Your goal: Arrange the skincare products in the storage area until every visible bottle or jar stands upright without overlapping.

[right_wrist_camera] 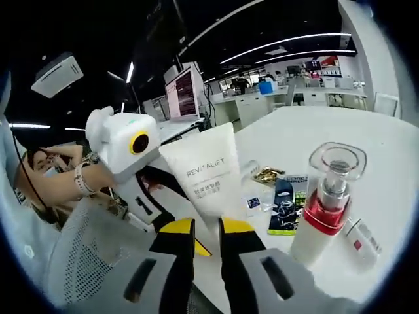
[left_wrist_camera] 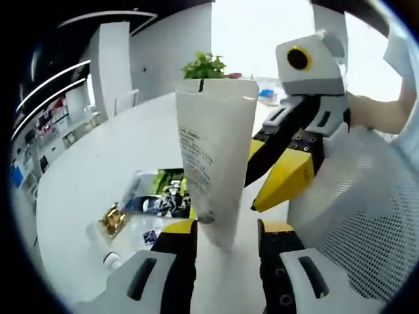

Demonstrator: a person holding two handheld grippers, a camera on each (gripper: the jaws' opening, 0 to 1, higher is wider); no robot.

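A white Revitalift tube stands on end between my left gripper's jaws, with a gap on its right side. My right gripper reaches in from the right, its yellow jaws at the tube's lower edge. In the right gripper view the tube narrows down between my right gripper's nearly closed jaws. The left gripper comes in from the left beside the tube. A pump bottle with a clear cap and red collar stands upright on the right. A small white tube lies next to it.
On the white round table lie a dark packet, a gold-wrapped item, a clear sachet and a small lying bottle. A mesh chair back is close on the right. A plant stands behind.
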